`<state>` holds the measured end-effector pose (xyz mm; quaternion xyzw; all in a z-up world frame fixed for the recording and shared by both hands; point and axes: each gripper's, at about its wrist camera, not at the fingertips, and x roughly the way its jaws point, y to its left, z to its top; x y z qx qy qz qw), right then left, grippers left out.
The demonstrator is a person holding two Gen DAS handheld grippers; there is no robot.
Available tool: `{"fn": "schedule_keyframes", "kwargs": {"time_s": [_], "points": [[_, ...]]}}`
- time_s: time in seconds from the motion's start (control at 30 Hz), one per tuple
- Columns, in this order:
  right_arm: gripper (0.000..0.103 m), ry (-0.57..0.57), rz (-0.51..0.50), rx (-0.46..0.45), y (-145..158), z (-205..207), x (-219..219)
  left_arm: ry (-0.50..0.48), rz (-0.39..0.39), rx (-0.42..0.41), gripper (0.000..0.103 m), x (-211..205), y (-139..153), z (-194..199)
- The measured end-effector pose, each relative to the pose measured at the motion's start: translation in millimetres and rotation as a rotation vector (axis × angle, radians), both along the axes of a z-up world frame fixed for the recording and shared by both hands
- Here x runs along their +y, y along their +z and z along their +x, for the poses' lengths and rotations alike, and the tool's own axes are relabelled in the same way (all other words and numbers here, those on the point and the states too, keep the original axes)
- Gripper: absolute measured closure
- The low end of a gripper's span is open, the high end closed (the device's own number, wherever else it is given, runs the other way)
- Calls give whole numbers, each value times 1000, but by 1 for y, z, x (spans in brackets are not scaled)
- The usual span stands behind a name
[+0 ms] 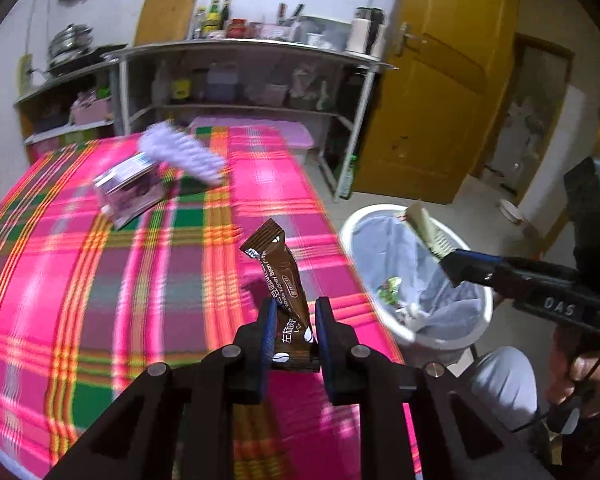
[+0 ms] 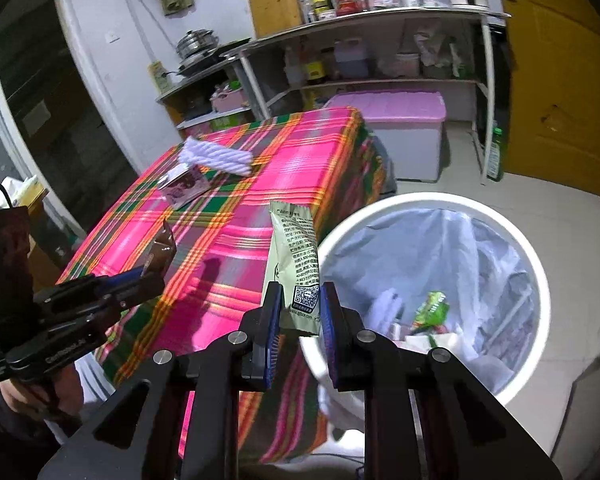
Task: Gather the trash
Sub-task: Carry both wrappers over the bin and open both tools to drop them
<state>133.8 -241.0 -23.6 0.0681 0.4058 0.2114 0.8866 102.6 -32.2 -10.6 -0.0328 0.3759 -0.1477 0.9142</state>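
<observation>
The right gripper (image 2: 299,312), pinching the green wrapper (image 2: 294,256), should clear the bin (image 2: 534,264) rim at three o'clock before releasing; the left gripper (image 1: 291,334) pinches the brown wrapper (image 1: 278,276)

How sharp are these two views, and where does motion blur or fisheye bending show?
Left wrist view: brown sachet in the left gripper is sharp; plaid tablecloth and purple box are smeared. Right wrist view: green sachet in the right gripper is crisp, the cloth only softly blurred; the shelves bow with fisheye.

Brown coffee sachet (image 1: 286,300) standing upright over the plaid cloth; pale green sachet (image 2: 296,264) hanging beside the lined white bin (image 2: 536,264).
</observation>
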Motion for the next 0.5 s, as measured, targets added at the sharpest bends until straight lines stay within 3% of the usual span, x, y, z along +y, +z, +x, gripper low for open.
{"fn": "schedule_keyframes", "kwargs": {"time_s": [0.5], "points": [[83, -143, -10, 16, -8, 2, -61, -155, -19, 0, 83, -71, 3, 29]]}}
